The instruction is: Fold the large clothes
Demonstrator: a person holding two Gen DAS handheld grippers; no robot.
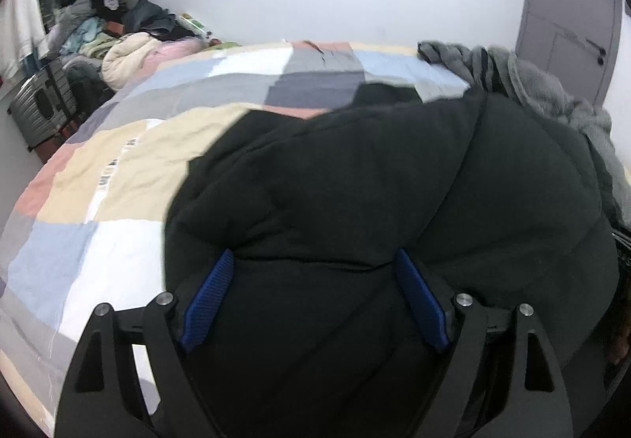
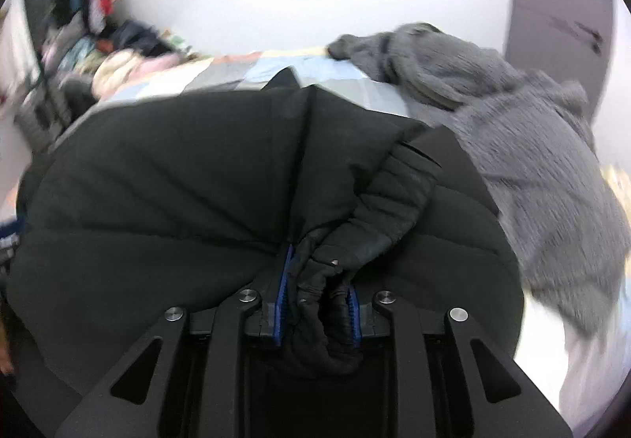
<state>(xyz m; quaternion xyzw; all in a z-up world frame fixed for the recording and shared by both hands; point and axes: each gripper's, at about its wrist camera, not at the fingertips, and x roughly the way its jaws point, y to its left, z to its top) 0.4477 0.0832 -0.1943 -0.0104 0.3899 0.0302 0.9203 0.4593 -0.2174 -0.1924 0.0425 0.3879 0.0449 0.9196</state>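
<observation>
A large black padded jacket (image 1: 374, 181) lies on the bed with the patchwork cover (image 1: 118, 170). My left gripper (image 1: 315, 260) is open, its blue pads (image 1: 209, 304) spread wide over the jacket's near edge. In the right wrist view the same jacket (image 2: 177, 181) fills the middle. My right gripper (image 2: 319, 272) is shut on a bunched black sleeve cuff (image 2: 374, 225) of the jacket, which is pinched between the blue pads (image 2: 282, 296).
A grey fleece garment (image 2: 532, 146) lies on the bed to the right of the jacket; it also shows in the left wrist view (image 1: 552, 95). A heap of clothes (image 1: 118, 36) and a grey suitcase (image 1: 43, 103) stand at the far left. A door (image 1: 568, 12) is at the back right.
</observation>
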